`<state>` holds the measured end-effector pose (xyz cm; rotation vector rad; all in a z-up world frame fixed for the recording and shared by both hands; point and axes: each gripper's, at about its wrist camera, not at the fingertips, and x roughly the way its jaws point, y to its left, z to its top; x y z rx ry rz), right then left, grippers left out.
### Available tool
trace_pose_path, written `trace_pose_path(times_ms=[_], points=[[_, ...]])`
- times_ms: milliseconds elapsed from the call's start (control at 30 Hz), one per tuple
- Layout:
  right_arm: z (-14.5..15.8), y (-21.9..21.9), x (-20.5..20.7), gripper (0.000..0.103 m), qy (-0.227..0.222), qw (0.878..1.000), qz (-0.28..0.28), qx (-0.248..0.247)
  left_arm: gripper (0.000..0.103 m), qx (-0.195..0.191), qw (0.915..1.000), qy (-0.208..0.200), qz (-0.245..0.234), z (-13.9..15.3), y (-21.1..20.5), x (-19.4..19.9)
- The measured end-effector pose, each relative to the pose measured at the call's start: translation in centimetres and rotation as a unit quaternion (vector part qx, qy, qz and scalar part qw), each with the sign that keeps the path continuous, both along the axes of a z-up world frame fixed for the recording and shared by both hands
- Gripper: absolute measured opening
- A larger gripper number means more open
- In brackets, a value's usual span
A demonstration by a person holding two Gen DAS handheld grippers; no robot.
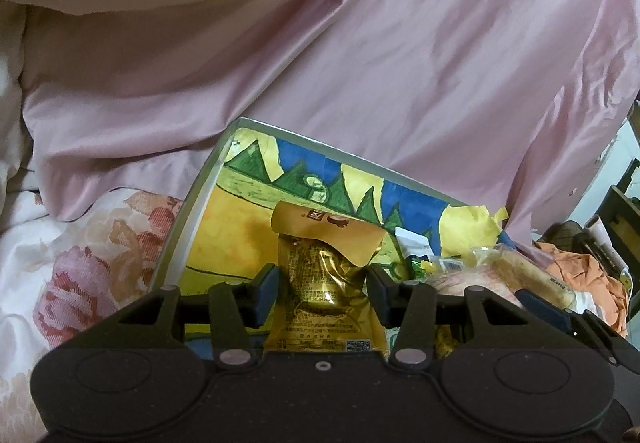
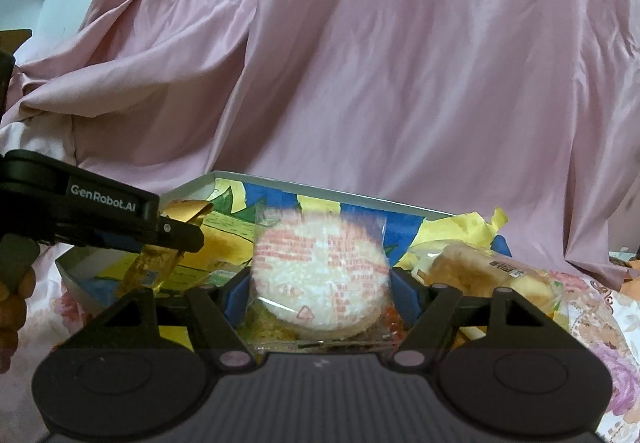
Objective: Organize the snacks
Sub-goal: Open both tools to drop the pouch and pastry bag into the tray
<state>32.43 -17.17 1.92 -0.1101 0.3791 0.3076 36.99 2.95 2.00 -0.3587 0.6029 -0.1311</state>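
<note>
From my left wrist camera, the box (image 1: 208,179) sits ahead on the floral bedsheet (image 1: 80,243), its far rim against the heaped quilt (image 1: 320,43) behind it. The foil snack pouch (image 1: 324,275) stands upright between my left gripper (image 1: 322,289) fingers, over the box floor. To its right lies a wrapped bread roll (image 1: 524,271), with my right gripper (image 1: 560,317) just in front of it. From my right wrist camera, the round rice cracker packet (image 2: 320,275) stands between the right gripper's (image 2: 322,293) fingers, inside the box (image 2: 280,181). The left gripper (image 2: 176,235) and its pouch (image 2: 152,271) are to the left, the bread roll (image 2: 480,271) to the right.
</note>
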Motion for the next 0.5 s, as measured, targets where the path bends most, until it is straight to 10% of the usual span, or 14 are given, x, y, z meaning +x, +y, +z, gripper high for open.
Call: trace_pose_path(times_ms=[500], points=[[0.2,-1.0,-2.2,0.103,-0.029,0.999,-0.021,0.015,0.102,-0.005,0.9993,-0.034,0.015,1.7,0.2,-2.3]])
